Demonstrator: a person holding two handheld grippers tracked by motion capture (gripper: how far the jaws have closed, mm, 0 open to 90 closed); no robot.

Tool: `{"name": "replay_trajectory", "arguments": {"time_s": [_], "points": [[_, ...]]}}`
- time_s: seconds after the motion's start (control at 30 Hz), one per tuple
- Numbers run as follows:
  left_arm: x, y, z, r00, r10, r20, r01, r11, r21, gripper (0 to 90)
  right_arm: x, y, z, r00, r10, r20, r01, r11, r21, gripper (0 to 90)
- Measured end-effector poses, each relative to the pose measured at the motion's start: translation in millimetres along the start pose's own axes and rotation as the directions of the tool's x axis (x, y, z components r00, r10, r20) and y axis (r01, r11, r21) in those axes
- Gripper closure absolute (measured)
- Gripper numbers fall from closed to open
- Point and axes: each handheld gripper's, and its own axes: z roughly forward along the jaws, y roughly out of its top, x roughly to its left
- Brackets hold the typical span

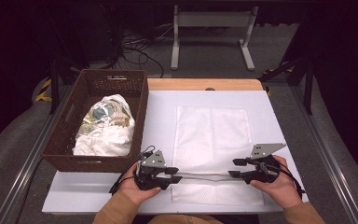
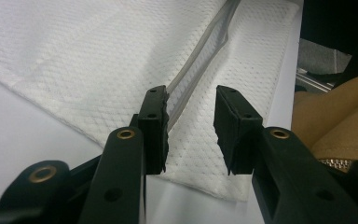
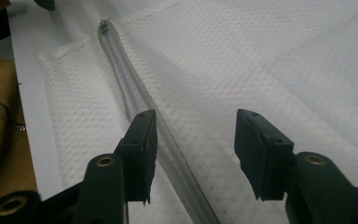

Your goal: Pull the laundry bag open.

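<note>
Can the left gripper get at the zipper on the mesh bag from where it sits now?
Probably yes: the left gripper is open right at the zipper, nothing between.

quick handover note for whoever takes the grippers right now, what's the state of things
Left gripper: jaws open, at the left end of the clear zipper strip; in the left gripper view the strip lies against one pad, unclamped.
Right gripper: jaws open over the strip's right end, not pressing it.
Things: the white mesh zippered laundry bag lies flat on the white table, its zipper line running crosswise near the front edge. The brown woven basket at left holds crumpled white and patterned laundry.
Done: bag spread flat.
Left: probably open the bag and load the laundry; whether the zipper is open cannot be told.
</note>
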Motion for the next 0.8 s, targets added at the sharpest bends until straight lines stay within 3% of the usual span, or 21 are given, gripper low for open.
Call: {"name": "replay_trajectory", "arguments": {"time_s": [0.27, 0.8], "points": [[1.7, 0.0, -0.4, 1.0, 0.0, -0.007, 0.0, 1.0, -0.003, 65.3, 7.3, 8.1, 20.5, 0.9975, -0.07, -0.011, 0.07, 0.998, 0.01, 42.2], [1.5, -0.1, 0.7, 0.9999, -0.005, -0.01, 0.005, 1.0, -0.001, 64.6, 12.0, 12.4, 46.3, 0.9905, -0.134, -0.03, 0.135, 0.989, 0.056, 40.5]]}}
